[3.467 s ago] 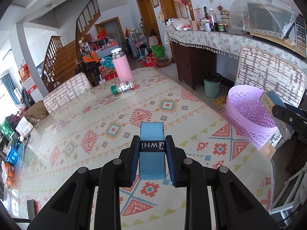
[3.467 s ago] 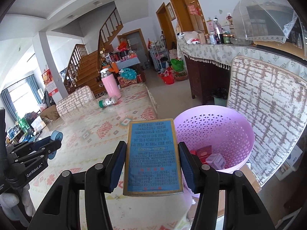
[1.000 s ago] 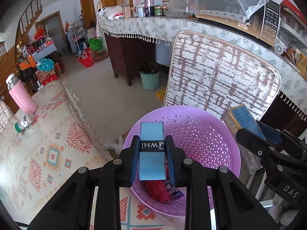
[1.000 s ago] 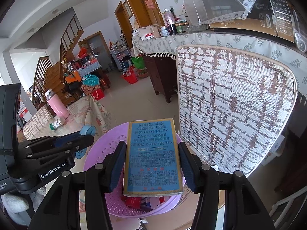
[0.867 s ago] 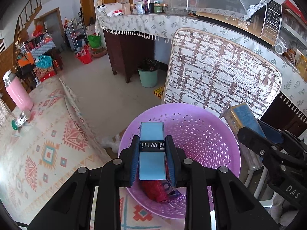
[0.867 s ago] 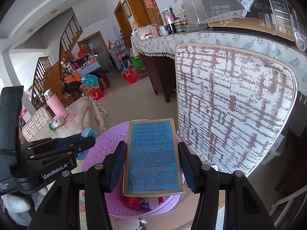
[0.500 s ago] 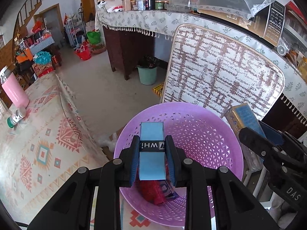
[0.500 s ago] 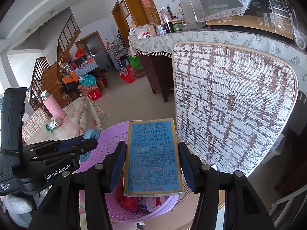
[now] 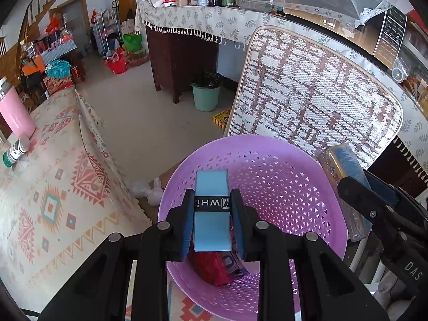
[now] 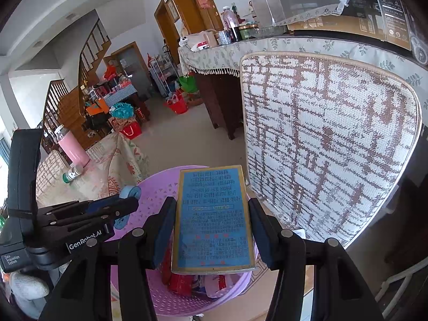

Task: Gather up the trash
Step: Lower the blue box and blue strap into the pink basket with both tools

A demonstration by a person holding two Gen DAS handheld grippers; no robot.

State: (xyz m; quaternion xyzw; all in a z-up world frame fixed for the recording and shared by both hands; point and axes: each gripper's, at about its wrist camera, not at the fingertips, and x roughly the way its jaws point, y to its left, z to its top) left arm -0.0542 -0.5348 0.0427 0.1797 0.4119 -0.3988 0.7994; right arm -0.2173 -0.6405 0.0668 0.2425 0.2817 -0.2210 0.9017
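Observation:
My left gripper (image 9: pixel 212 203) is shut on a light blue roll with a black band (image 9: pixel 212 214) and hangs over the open mouth of the purple perforated basket (image 9: pixel 281 187). Red packets (image 9: pixel 214 267) lie at the basket's bottom. My right gripper (image 10: pixel 212 214) is shut on a flat blue box with a gold edge (image 10: pixel 212 219), held above the basket's (image 10: pixel 149 187) right rim. In the left wrist view the blue box (image 9: pixel 345 165) and right gripper (image 9: pixel 374 208) show at the right. The left gripper (image 10: pixel 115 206) with its roll (image 10: pixel 130 191) shows at the left in the right wrist view.
A woven chair back (image 9: pixel 307 93) stands right behind the basket. The patterned tablecloth (image 9: pixel 53 187) lies to the left with a pink flask (image 9: pixel 14 112) and a small green-capped bottle (image 9: pixel 16 151). A dark sideboard (image 9: pixel 182 53) and a green bin (image 9: pixel 206 96) stand beyond.
My left gripper has swung from the table to over the basket and sunk a little toward it, still gripping the roll. The right gripper with the box has hardly moved in the last second.

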